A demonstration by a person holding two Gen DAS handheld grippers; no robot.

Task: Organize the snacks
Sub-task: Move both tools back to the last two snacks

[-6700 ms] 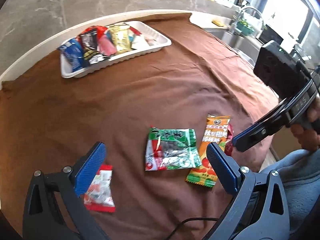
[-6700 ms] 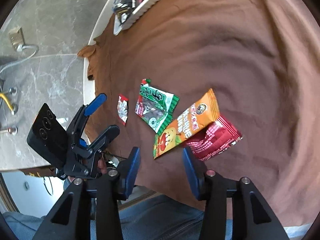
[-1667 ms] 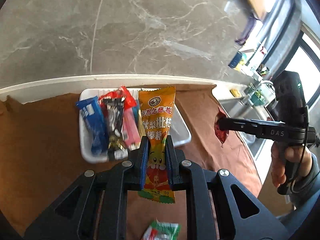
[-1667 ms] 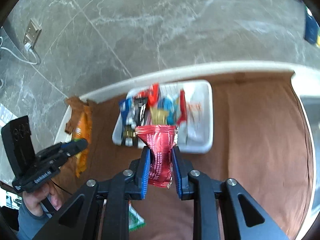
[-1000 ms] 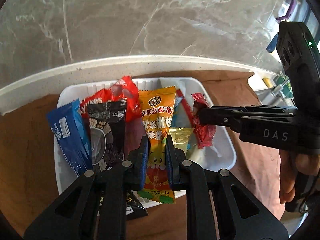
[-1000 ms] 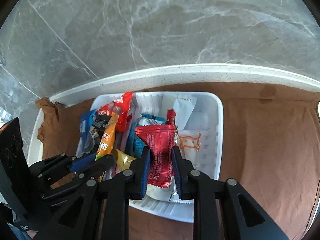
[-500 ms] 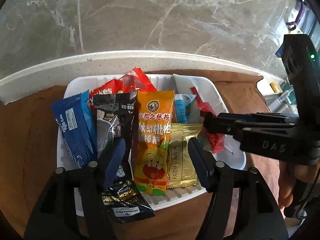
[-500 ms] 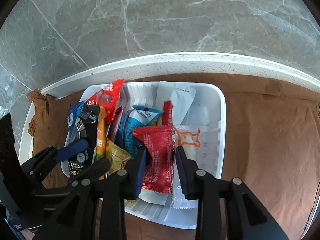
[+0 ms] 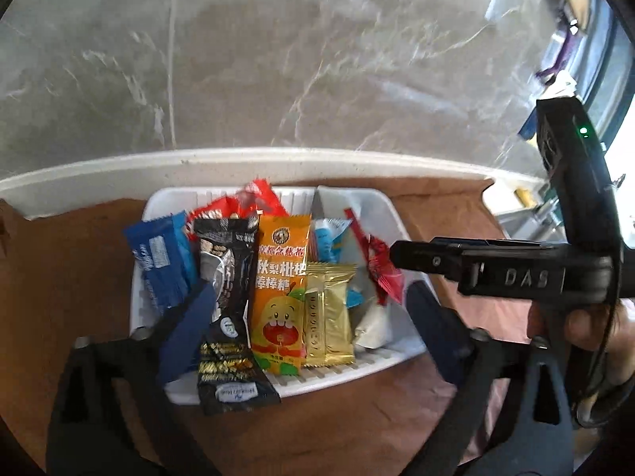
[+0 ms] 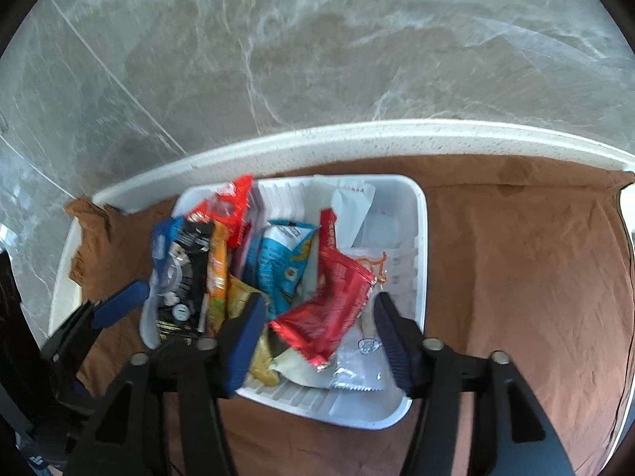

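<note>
A white tray [image 9: 391, 214] [image 10: 418, 238] full of snack packets sits on the brown cloth by the counter's back edge. An orange packet [image 9: 281, 293] lies in it between a black packet [image 9: 226, 305] and a gold one [image 9: 328, 313]. A red packet [image 10: 325, 309] lies loose on top of the pile, also showing in the left wrist view [image 9: 383, 269]. My left gripper [image 9: 309, 329] is open and empty above the tray's near side. My right gripper [image 10: 317, 337] is open and empty over the red packet; it shows from the side in the left wrist view [image 9: 401, 254].
A blue packet [image 9: 160, 261], a light blue one [image 10: 283, 265] and white ones [image 10: 357, 353] also fill the tray. The grey marble wall [image 10: 317, 59] rises behind the white counter rim [image 10: 357, 139]. The brown cloth [image 10: 516, 277] spreads to the right of the tray.
Both grippers opened fully. The red packet dropped from the right gripper onto the pile and tilted. Both grippers pulled back and up a little from the tray.
</note>
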